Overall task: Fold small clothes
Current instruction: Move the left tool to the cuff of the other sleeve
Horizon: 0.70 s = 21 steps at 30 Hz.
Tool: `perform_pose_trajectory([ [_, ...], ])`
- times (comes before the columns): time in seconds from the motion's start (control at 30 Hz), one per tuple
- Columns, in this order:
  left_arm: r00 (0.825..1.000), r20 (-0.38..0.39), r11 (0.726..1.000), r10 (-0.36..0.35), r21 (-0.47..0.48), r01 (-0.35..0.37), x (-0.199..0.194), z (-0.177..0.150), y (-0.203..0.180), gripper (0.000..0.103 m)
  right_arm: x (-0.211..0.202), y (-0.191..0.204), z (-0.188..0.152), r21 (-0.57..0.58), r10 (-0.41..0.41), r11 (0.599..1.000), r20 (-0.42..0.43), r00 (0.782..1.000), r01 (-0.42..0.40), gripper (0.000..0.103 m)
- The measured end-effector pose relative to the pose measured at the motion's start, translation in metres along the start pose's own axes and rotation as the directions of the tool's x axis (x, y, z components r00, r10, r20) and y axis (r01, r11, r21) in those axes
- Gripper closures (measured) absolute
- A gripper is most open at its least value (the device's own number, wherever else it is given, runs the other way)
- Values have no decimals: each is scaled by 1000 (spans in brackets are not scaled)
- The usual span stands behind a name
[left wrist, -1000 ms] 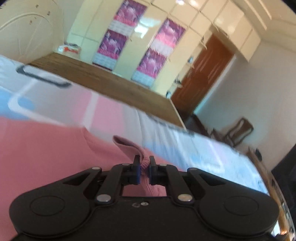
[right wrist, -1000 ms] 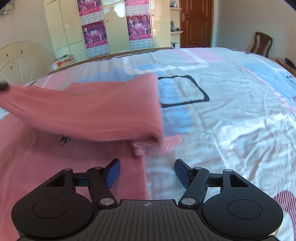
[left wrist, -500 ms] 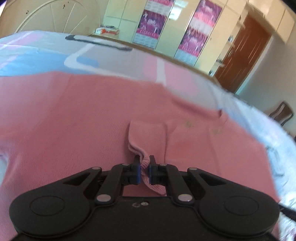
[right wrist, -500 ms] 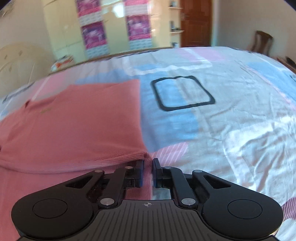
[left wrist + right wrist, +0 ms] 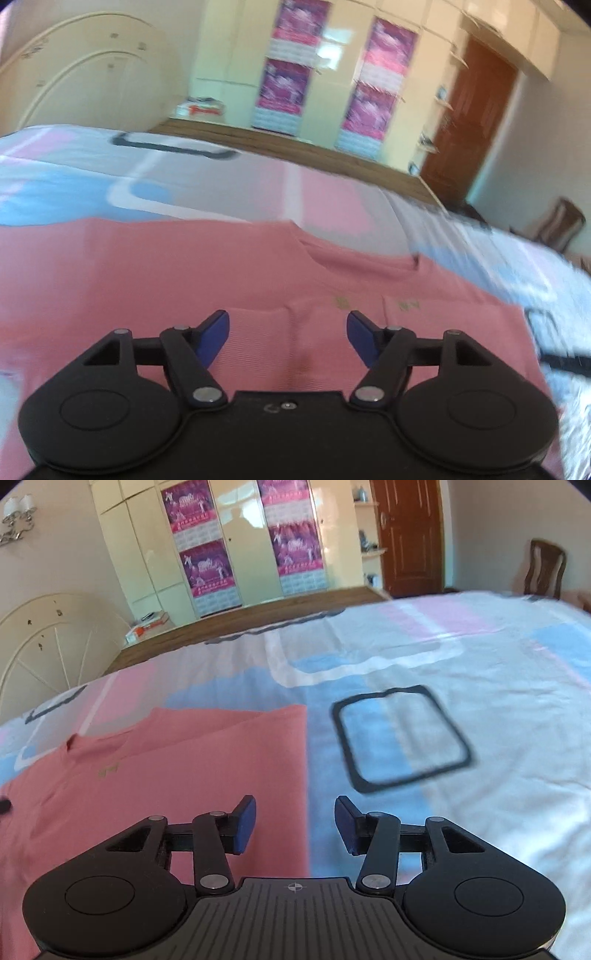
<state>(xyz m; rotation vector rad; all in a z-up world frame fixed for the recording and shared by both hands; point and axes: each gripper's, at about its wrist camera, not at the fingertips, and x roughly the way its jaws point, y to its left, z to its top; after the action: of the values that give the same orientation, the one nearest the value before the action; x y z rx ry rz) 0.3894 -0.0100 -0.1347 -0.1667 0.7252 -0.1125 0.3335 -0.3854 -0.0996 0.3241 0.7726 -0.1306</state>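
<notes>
A pink knit top [image 5: 166,280] lies flat on the patterned bedsheet [image 5: 332,192], with its neckline toward the far side and a folded-in part lying across its middle. My left gripper [image 5: 288,332] hovers just above the folded cloth, its jaws opening, and nothing sits between the blue pads. In the right wrist view the same pink top [image 5: 192,775] fills the left half, its straight right edge running down toward my right gripper [image 5: 295,821]. That gripper's jaws are opening over this edge, with no cloth pinched. The other gripper's tip [image 5: 4,805] shows at the far left.
The bedsheet [image 5: 480,738] with blue, pink and white blocks and a black outlined square [image 5: 400,738] stretches to the right. A wooden footboard [image 5: 236,618], a cream wardrobe with posters [image 5: 240,542], a brown door [image 5: 406,535] and a chair [image 5: 545,570] stand beyond the bed.
Both grippers were shut on pink cloth half a second ago and now stand open with the cloth released. The lifted part of the top now lies flat on the garment.
</notes>
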Motion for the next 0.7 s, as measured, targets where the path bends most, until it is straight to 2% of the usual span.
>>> perform_pose_trajectory([
  [0.1,998,-57,1000,9,15,-8,21,-10,-7,35,32,-3,16,40,-6,999,-16,1000,7,55],
  [0.2,995,-95,999,41,11,-40,45,-12,3,35,55,-9,30,79,-5,997,-26,1000,7,56],
  [0.23,995,-83,998,55,24,-53,46,-13,3,35,60,-8,33,78,-1,997,-27,1000,3,74],
  [0.27,995,-83,997,64,36,-61,45,-15,3,35,65,-7,35,65,-1,998,-34,999,3,85],
  [0.3,994,-82,996,73,49,-69,45,-15,0,35,68,-4,37,47,-9,999,-43,999,11,88],
  [0.37,993,-82,995,84,59,-80,45,-15,-2,35,70,1,35,-20,-60,998,-16,998,60,88],
  [0.47,992,-87,993,95,74,-88,44,-13,-8,34,67,2,30,-20,-84,996,7,996,84,87],
  [0.53,992,-84,993,89,79,-83,32,-10,-11,28,57,6,28,-13,-114,993,28,993,114,86],
  [0.57,994,-69,994,85,77,-80,27,-8,-10,23,50,7,26,-2,-113,994,34,993,113,86],
  [0.67,996,-52,995,78,62,-75,7,-5,-1,18,24,24,19,-23,-32,999,38,999,33,84],
  [0.7,996,-52,996,77,53,-74,0,-5,4,18,15,34,14,-46,-5,999,40,999,6,77],
])
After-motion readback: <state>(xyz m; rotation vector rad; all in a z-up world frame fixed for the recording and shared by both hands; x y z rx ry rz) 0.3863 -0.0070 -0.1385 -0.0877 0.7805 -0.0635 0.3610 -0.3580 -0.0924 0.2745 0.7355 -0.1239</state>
